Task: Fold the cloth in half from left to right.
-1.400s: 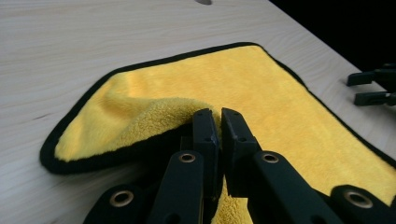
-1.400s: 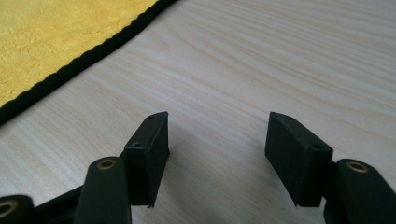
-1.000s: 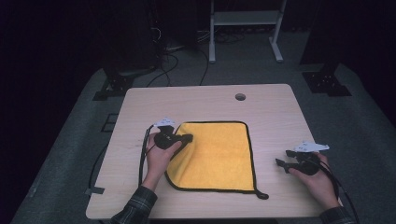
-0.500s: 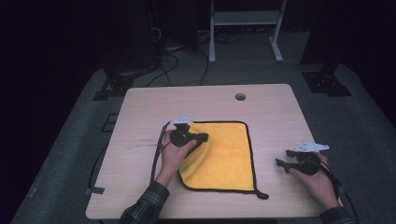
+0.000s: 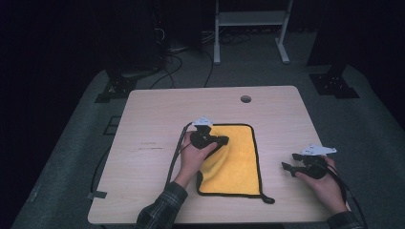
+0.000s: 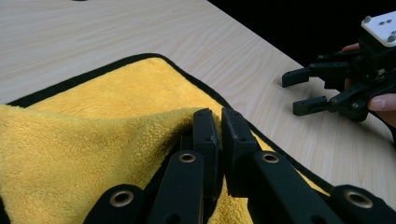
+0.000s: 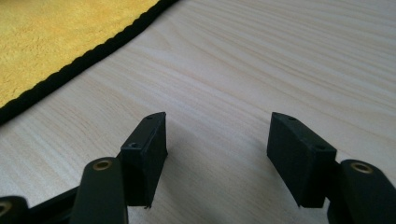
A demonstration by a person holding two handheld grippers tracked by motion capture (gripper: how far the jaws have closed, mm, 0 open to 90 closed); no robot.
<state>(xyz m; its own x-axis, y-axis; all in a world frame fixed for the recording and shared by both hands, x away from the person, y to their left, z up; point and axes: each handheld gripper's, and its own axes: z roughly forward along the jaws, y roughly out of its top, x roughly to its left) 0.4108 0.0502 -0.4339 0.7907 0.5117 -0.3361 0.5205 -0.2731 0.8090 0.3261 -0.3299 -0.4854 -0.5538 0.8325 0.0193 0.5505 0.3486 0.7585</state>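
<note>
Yellow fleecy cloth (image 5: 236, 157) with black edging, left edge folded over, pinched in left tool (image 5: 220, 141); right tool (image 5: 288, 161) released

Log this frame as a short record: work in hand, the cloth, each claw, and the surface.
work: folding a yellow cloth across itself
cloth: yellow microfibre with black trim, flat on the table except its left edge, which is lifted and carried over the middle
left claw: shut on the cloth's lifted edge
right claw: open, nothing between the jaws, low over bare wood to the right of the cloth
table: light wood, with a round hole near the far edge
</note>
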